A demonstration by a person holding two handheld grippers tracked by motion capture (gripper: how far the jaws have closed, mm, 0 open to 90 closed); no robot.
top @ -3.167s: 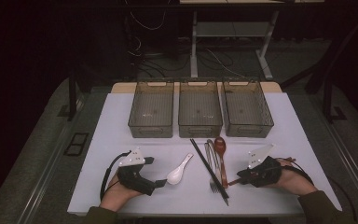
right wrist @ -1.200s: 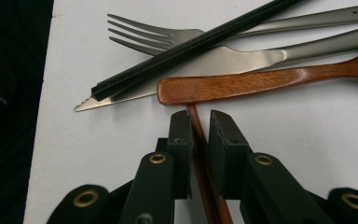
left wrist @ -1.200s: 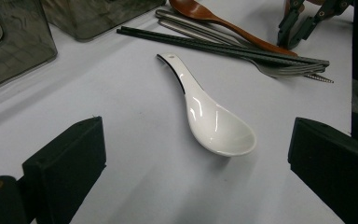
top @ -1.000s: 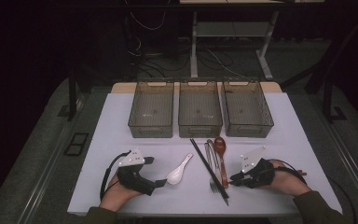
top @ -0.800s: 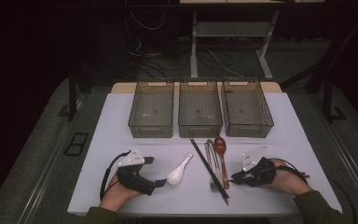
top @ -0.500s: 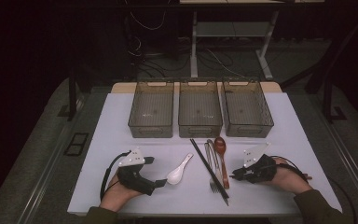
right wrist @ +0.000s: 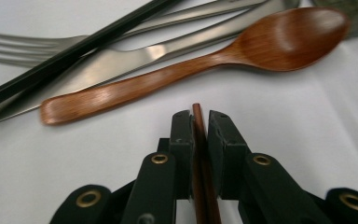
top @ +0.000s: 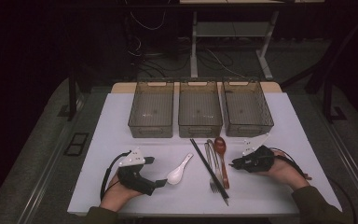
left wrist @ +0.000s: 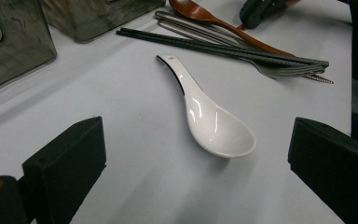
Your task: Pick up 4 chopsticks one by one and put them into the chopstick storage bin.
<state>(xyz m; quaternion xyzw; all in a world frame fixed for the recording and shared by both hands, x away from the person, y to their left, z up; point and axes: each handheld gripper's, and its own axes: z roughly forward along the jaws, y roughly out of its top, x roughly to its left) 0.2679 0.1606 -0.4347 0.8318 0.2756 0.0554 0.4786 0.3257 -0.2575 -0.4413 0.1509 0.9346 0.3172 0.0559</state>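
Observation:
My right gripper (right wrist: 196, 116) is shut on a thin brown wooden stick (right wrist: 198, 154) that pokes out just past its jaws. Its tip sits low over the table, close to the handle of a wooden spoon (right wrist: 205, 60). In the high view the right gripper (top: 236, 164) lies just right of the wooden spoon (top: 221, 151). My left gripper (left wrist: 198, 156) stands open, with a white ceramic spoon (left wrist: 214, 121) lying on the table between and ahead of its jaws, untouched. The high view has the left gripper (top: 161, 183) beside the white spoon (top: 179, 171).
Black chopsticks (top: 208, 170), a steel fork (top: 213, 179) and a knife (right wrist: 121, 60) lie together by the wooden spoon. Three see-through bins (top: 200, 128) stand in a row behind them. The table's front edge (top: 205, 212) runs close to both hands.
My right gripper has slid left across the table toward the wooden spoon and the other cutlery, its jaws staying shut. The left gripper and the white spoon have not moved.

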